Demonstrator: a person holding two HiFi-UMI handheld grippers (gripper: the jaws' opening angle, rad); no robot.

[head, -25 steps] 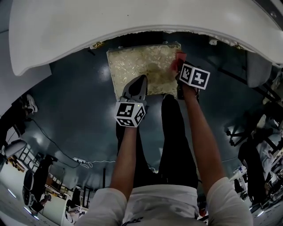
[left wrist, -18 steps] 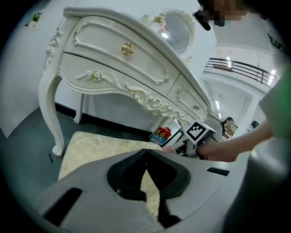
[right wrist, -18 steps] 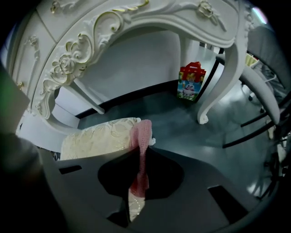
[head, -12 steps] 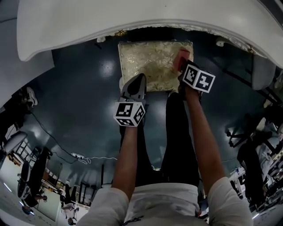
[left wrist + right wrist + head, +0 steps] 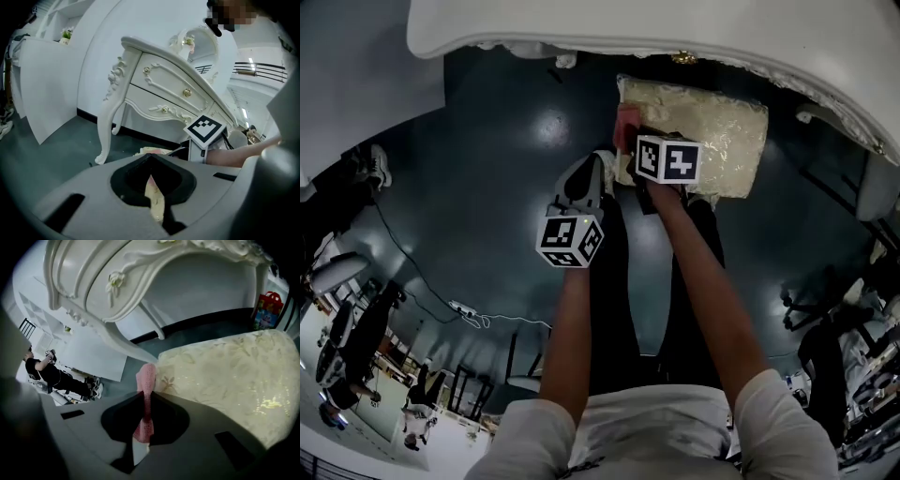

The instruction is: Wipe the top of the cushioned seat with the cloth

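In the head view we see the right gripper (image 5: pixel 630 141) at the left edge of the cushioned seat (image 5: pixel 712 131), under the white dressing table (image 5: pixel 675 28), with the left gripper (image 5: pixel 598 159) just beside it, off the seat's corner. Only the right gripper view shows us its jaws clamped on the pink cloth (image 5: pixel 146 378), against that edge. The left gripper view alone shows that gripper's jaws pressed together, holding nothing
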